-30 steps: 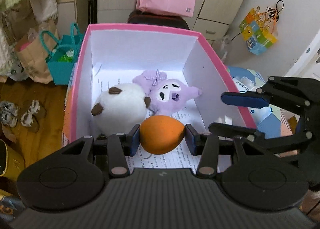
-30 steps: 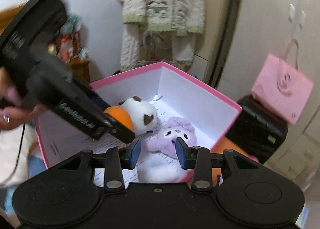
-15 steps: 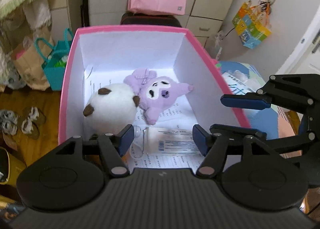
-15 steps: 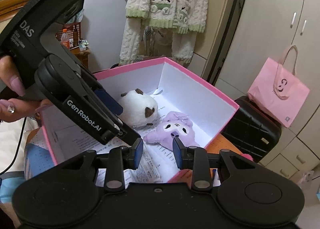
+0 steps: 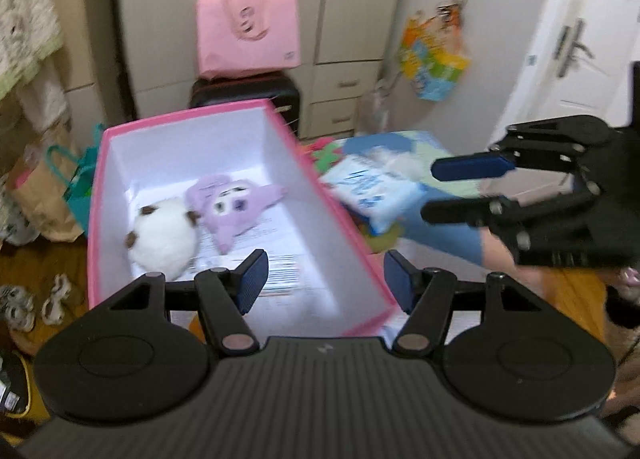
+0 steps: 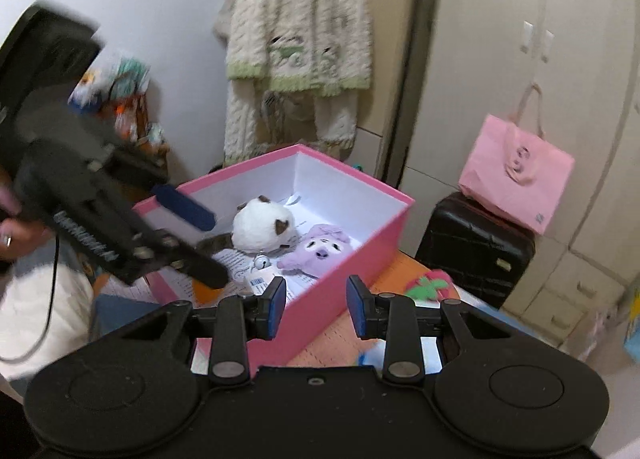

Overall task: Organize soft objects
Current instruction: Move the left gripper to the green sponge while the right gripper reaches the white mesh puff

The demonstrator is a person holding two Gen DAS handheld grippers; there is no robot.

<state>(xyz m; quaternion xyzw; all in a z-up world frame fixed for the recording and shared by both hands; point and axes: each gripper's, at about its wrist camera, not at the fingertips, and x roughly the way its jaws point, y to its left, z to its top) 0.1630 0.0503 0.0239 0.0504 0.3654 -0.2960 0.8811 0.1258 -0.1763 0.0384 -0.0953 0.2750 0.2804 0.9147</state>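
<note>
In the pink box (image 5: 96,219) a white plush (image 5: 162,235) is seen lying against a purple plush (image 5: 234,207). The left gripper (image 5: 325,274) is held over the box's near end, its jaws just opened, nothing between them. The right gripper (image 5: 430,191) is held narrowly parted, empty.

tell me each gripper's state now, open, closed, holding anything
left gripper: open, jaws have just been opening, nothing between them
right gripper: open narrowly, pads apart, holding nothing
</note>
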